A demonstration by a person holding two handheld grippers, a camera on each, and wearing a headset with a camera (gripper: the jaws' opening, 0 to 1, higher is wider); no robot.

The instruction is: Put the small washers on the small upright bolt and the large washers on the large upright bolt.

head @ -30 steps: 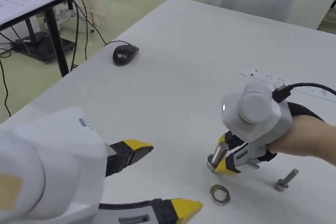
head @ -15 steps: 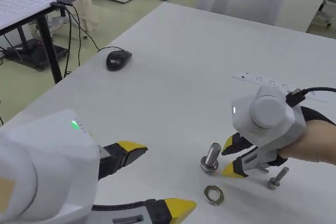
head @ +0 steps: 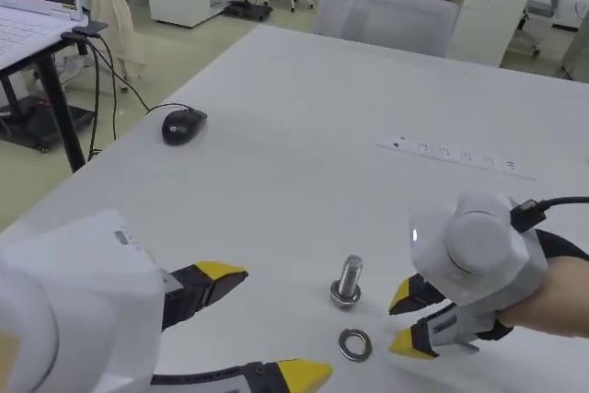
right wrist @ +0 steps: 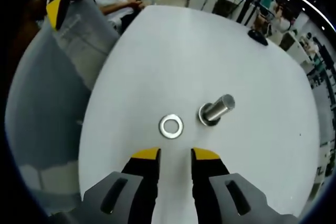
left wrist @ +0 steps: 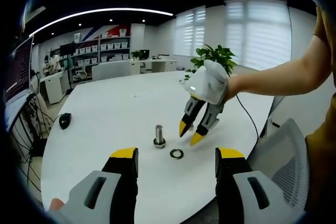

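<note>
washer just before bolt | both on table | mouse behind-left

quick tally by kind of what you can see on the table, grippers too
bolt: 1
washer: 1
mouse: 1
power strip: 1
grippers: 2, left gripper and right gripper
total: 6

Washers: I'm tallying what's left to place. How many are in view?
1 washer: flat on the table beside the bolt, ahead of the right gripper. Others may be hidden behind it.
</note>
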